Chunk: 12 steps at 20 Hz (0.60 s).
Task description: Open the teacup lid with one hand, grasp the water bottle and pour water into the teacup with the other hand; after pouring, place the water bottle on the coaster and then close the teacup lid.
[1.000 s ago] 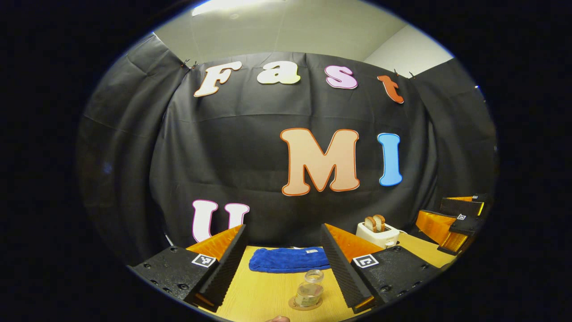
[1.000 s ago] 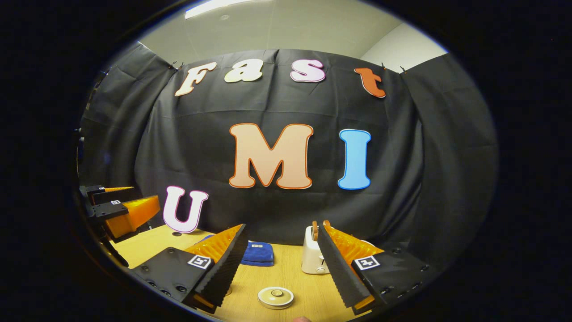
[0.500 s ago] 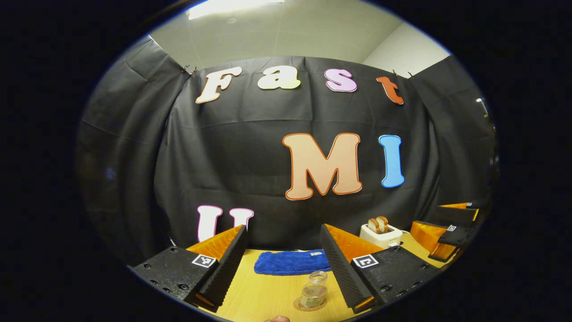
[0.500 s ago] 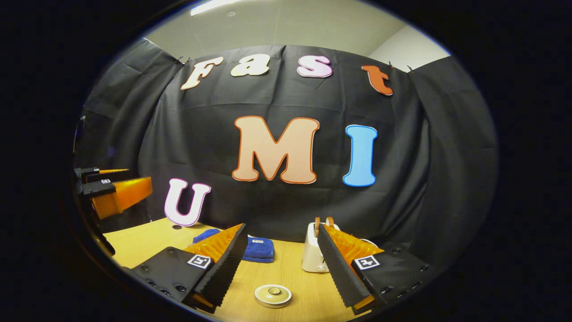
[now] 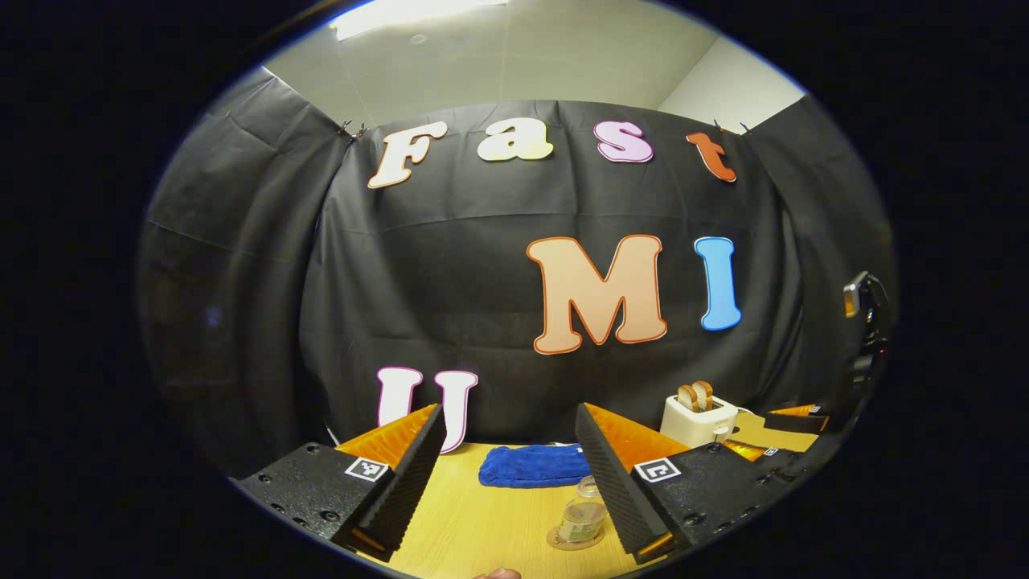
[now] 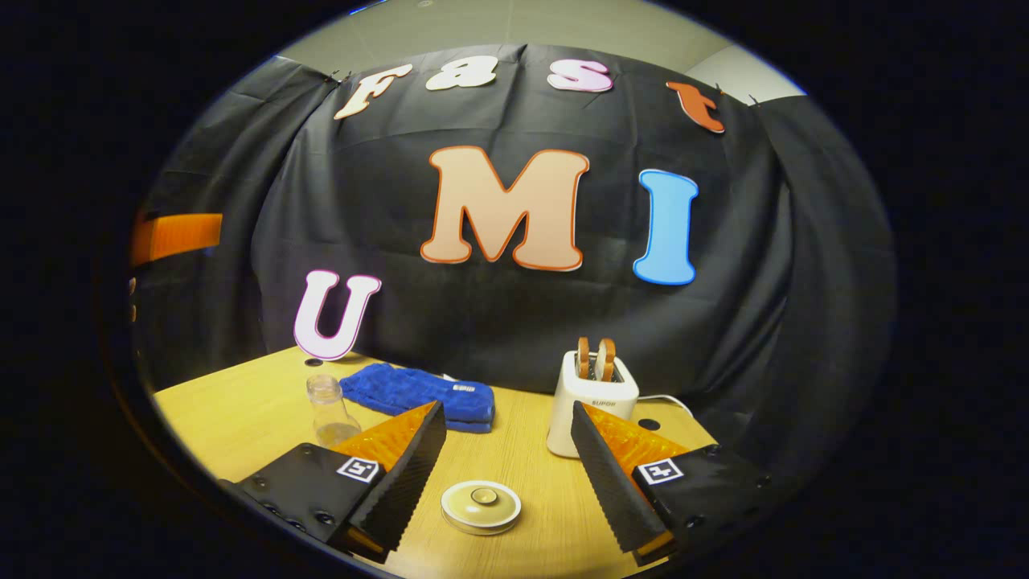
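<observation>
- Left claw (image 5: pixel 508 474): fingers spread wide, nothing between them, held level above the near edge of the worktop (image 5: pixel 474 523) and aimed at the back wall.
- Water bottle (image 5: pixel 584 516): small, clear, uncapped, upright on a round coaster (image 5: pixel 572 539) just ahead of the left claw, partly hidden behind that claw's right-hand finger; not held.
- Right claw (image 6: pixel 508 470): fingers likewise wide apart and empty, tilted slightly down toward the worktop.
- Teacup lid (image 6: pixel 481 505): round, pale, with a central knob, seated flat directly ahead of the right claw, between its two fingers in the view but clear of both. The cup under it cannot be made out.
- In the left gripper view, part of the other claw shows low at the far right edge, beyond the toaster (image 5: pixel 698 418).
- Worktop: light wood grain, running back to a black cloth wall; pale ceiling and a lit panel above.
- Blue cloth (image 5: pixel 534 465): folded, lying at the back of the worktop, behind the bottle.
- Toaster: white, two slices standing in its slots, right of the cloth, near the back; in the right gripper view its base sits just behind that claw's right-hand finger.
- A fingertip shows at the bottom edge of the left gripper view.
</observation>
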Tool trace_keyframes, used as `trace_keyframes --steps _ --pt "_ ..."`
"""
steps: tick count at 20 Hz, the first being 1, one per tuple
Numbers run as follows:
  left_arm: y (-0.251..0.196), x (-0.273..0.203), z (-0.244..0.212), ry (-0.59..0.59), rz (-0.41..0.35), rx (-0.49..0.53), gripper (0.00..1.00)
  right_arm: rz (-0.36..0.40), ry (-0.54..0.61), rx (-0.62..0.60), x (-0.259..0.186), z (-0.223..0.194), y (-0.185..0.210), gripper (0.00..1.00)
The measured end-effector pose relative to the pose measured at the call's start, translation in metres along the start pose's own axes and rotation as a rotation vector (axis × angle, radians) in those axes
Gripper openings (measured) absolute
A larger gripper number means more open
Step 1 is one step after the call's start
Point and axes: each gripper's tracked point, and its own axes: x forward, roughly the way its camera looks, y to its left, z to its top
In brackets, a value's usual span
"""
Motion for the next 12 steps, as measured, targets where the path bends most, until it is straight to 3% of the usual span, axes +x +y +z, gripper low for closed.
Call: trace_keyframes --steps 1,4,9,10,11,12 --pt "0.002 0.000 -0.002 0.004 0.005 0.005 0.94 0.008 0.018 -0.003 0.003 -0.009 0.002 0.95" --pt "0.007 -0.001 -0.002 0.008 0.017 0.013 0.94 0.025 0.082 -0.009 0.014 -0.038 0.006 0.99" --pt "0.012 -0.005 -0.003 0.013 0.036 0.018 0.95 0.040 0.189 -0.014 0.024 -0.080 0.008 0.95" --pt "0.014 -0.005 -0.004 0.015 0.041 0.018 0.95 0.043 0.209 -0.014 0.027 -0.086 0.008 1.00" --pt "0.016 -0.007 -0.004 0.017 0.046 0.018 0.95 0.047 0.224 -0.016 0.029 -0.092 0.008 0.96" --pt "0.017 -0.007 -0.005 0.017 0.051 0.018 0.94 0.049 0.238 -0.020 0.031 -0.099 0.009 1.00"
